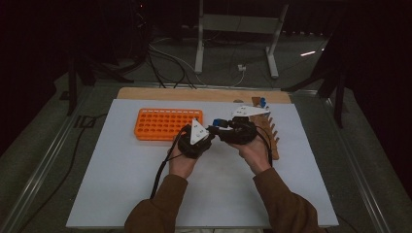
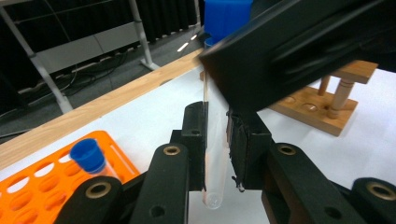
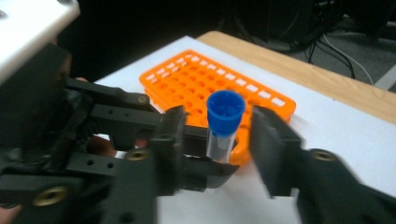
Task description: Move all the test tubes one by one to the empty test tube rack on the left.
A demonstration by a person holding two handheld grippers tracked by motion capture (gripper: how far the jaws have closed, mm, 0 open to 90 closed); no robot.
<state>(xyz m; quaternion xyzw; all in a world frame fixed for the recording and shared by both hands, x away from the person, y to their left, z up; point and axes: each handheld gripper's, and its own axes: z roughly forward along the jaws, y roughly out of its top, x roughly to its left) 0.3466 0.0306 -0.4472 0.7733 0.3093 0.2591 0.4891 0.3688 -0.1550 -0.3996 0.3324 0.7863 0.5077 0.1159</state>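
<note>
A white sheet (image 1: 145,194) covers most of the table, with a strip of bare light wood (image 1: 194,93) along its far edge. Around it the room is dark: a grey floor, loose cables (image 1: 165,60) trailing across it, and the pale metal legs of a stand (image 1: 235,29) beyond the table. On the sheet an orange tube rack (image 1: 163,124) lies left of centre, and a wooden peg rack (image 1: 272,133) lies to the right, partly behind the person's right hand. In the left gripper view the orange rack carries one blue-capped tube (image 2: 88,156) in a hole near its corner. The two grippers meet just above the sheet, near the orange rack's right end. The left gripper (image 2: 215,140) has its jaws clamped on a clear test tube (image 2: 215,172), pads pressing both sides of the glass, with the rounded bottom sticking out below them. The same tube stands upright in the right gripper view, its blue cap (image 3: 226,108) on top and the orange rack behind it. The right gripper (image 3: 219,135) has its jaws spread to either side of that cap, with a gap on each side, not touching it. The person's brown sleeves (image 1: 160,208) come in from the near edge.
</note>
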